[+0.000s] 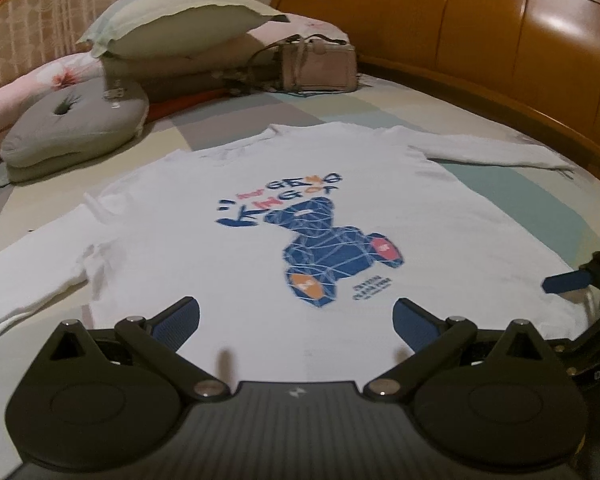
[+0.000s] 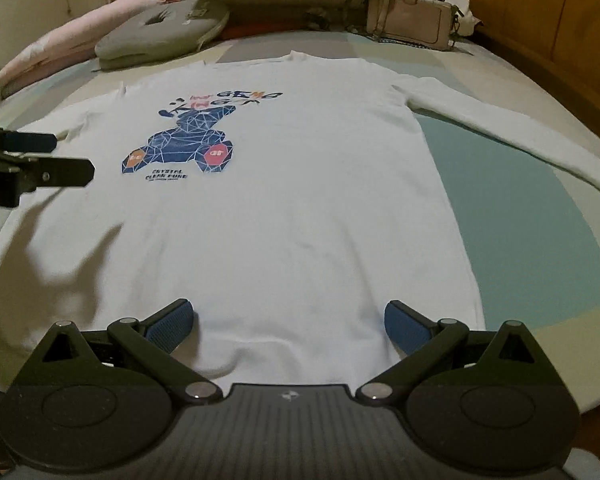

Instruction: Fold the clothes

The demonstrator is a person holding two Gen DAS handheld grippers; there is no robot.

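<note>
Folding has left no visible mark on the white long-sleeved cotton shirt with a blue geometric bear print (image 2: 284, 184): it lies flat and face up on the bed with the pastel patchwork sheet (image 2: 512, 208), both sleeves spread out to the sides, collar toward the far end and hem nearest the cameras. No crease or doubled layer shows, so every fold is wanting as it lies now.

Left hand-held gripper (image 1: 296, 320) hovers low over the hem with its blue-padded jaws spread wide and nothing between them. Right hand-held gripper (image 2: 288, 320) sits likewise over the hem, jaws wide apart and empty.

Only one container is in view, a beige leather handbag with straps (image 2: 412, 16) near the wooden headboard (image 1: 480, 40); it appears closed, and its contents cannot be seen. Beside it rest a grey round cushion (image 1: 76, 120) and stacked pillows (image 1: 172, 28).
</note>
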